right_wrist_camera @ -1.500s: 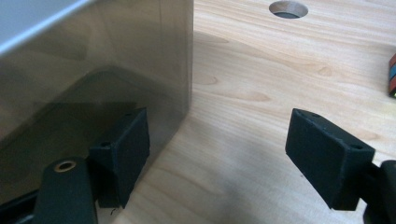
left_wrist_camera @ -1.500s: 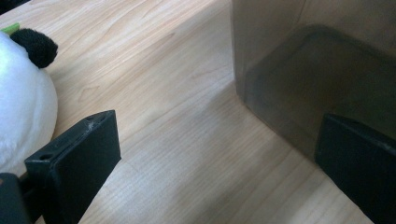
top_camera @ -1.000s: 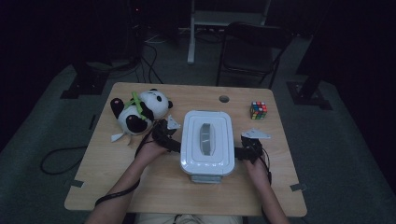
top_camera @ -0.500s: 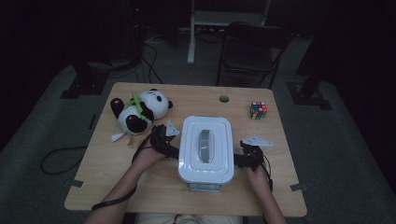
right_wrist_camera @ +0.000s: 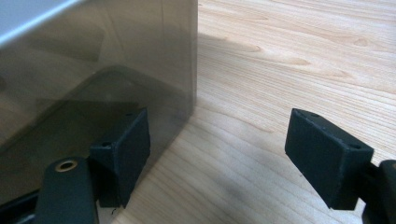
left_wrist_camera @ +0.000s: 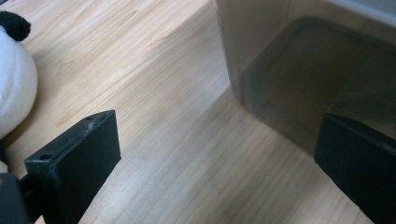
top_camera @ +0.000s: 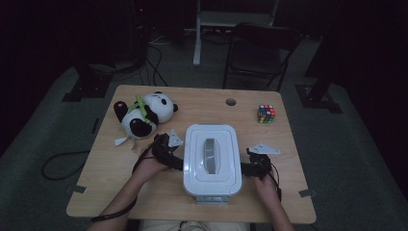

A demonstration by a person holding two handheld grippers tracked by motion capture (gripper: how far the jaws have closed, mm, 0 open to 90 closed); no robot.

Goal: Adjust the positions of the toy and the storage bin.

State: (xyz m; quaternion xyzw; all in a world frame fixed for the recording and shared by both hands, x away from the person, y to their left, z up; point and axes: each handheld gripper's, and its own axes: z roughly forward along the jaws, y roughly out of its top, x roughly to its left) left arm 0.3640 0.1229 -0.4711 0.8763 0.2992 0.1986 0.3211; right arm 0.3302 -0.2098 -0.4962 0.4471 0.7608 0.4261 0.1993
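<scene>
Bin (top_camera: pixel 212 159) slid nearer, seemingly; both hand-held grippers (top_camera: pixel 168 154) (top_camera: pixel 255 166) flank it, released.

- The place looks like a dim lab or recording room, not a home.
- A small wooden table (top_camera: pixel 144 187) stands alone on grey carpet (top_camera: pixel 43 202), its corners marked with tape.
- Beyond the left gripper (top_camera: pixel 166 153) and right gripper (top_camera: pixel 254 166), dark equipment stands (top_camera: pixel 89 79), loose cables (top_camera: pixel 154 62) and an empty black chair (top_camera: pixel 262 50) sit in the gloom.
- The table's far side holds test props: a plush panda (top_camera: pixel 144 113) and a puzzle cube (top_camera: pixel 266 113).
</scene>
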